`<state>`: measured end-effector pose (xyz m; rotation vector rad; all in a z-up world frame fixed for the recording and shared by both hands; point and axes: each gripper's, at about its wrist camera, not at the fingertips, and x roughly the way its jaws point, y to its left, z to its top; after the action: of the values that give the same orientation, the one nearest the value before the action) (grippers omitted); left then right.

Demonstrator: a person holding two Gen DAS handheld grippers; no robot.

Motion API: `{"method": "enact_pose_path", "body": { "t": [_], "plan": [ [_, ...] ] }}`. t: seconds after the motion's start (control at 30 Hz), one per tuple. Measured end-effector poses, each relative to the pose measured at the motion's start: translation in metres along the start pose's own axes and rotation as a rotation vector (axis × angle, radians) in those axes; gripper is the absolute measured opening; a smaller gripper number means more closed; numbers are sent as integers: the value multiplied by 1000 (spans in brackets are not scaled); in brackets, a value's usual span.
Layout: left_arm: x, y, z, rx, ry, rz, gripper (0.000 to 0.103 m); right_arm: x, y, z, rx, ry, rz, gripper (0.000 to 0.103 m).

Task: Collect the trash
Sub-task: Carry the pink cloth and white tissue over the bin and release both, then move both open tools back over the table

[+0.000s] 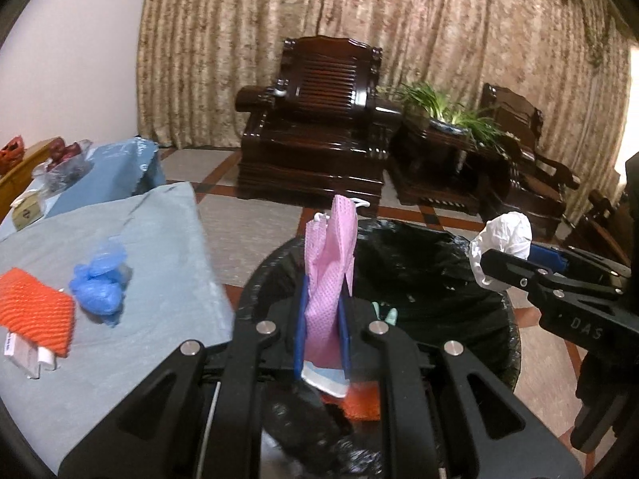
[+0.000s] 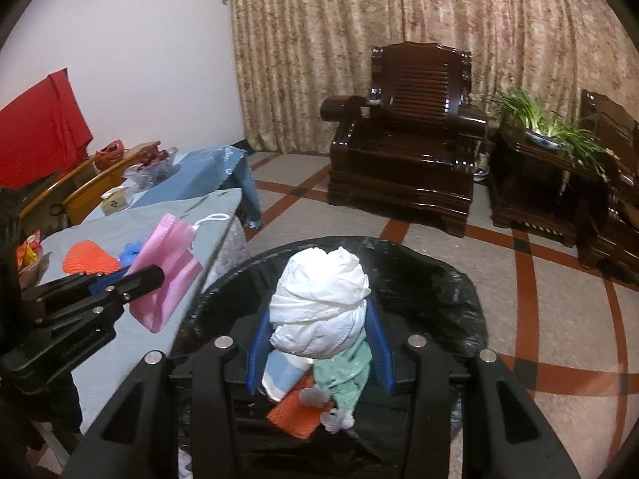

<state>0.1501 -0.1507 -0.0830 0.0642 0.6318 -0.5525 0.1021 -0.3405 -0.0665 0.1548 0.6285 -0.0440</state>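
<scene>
Left gripper (image 1: 322, 335) is clamped on the pink mask (image 1: 329, 279), over the bin (image 1: 439, 279). At three o'clock, the right gripper (image 2: 319, 353) squeezes the white wad (image 2: 319, 307) above it. Risk: the mask's loop snags a finger on release, or drops outside the nine o'clock rim.

The pink mask (image 1: 329, 279) hides the bin (image 1: 419, 247) floor behind it; the blue crumple (image 1: 100, 279) is blurred, perhaps plastic.
</scene>
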Motion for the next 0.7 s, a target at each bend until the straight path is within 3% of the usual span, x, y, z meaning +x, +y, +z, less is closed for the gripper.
{"method": "enact_pose_path", "body": {
  "t": [0.2,0.3,0.37,0.63,0.7],
  "plan": [
    [25,-16,3,18,23,-30,13,5,-17,-3,11,15,-23,44],
    [36,-21,4,24,40,-56,18,11,-26,-7,18,24,-41,47],
    [42,-24,4,22,53,-75,37,12,-31,-10,28,23,-64,65],
    [38,-8,3,-11,43,-46,72,-2,-29,-15,32,-8,-80,97],
    [29,0,5,-19,28,-15,81,-5,-26,-12,35,-20,-71,97]
  ]
}}
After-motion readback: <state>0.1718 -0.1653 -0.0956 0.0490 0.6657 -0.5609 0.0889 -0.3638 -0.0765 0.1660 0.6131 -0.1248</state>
